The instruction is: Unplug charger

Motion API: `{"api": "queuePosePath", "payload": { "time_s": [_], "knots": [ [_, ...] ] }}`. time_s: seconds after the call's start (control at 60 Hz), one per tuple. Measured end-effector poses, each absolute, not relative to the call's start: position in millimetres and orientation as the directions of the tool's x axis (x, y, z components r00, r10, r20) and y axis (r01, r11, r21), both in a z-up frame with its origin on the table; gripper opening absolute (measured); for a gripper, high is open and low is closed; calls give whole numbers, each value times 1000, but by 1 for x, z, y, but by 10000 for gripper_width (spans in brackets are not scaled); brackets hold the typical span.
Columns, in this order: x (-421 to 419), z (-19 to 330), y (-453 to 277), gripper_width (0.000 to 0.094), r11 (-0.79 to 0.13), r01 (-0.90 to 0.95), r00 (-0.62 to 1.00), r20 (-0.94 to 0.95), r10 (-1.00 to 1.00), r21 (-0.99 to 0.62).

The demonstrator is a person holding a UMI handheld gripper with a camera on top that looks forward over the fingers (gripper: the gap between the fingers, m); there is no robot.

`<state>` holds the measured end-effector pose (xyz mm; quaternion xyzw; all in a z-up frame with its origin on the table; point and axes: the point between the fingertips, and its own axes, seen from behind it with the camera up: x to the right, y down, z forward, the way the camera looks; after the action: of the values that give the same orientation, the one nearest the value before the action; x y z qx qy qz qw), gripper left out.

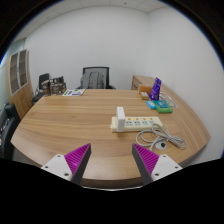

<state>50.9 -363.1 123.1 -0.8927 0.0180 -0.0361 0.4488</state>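
White power strip (120, 121) lies ahead on the counter (60, 125); I hold my tool (110, 160) released, lining up the charger (152, 123).

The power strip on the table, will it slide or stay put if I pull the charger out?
The power strip looks light and lies loose on smooth wood, so it may slide or lift. Its cable lies slack and probably won't anchor it. The open fingers hover short of it.

no readable text, labels or numbers on the power strip (122, 122), nothing legible elsewhere
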Motion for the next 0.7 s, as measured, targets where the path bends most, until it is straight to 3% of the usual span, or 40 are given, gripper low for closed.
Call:
{"api": "queuePosePath", "payload": {
  "time_s": [0.3,0.417,0.55,0.7],
  "knots": [
    [94,65,-214,827,-531,44,996,77,-41,-846],
    [98,60,-183,645,-514,33,997,61,-37,-857],
    [103,54,-171,246,-518,19,995,68,-75,-855],
    [99,52,-172,181,-529,-3,996,42,-73,-849]
  ]
}}
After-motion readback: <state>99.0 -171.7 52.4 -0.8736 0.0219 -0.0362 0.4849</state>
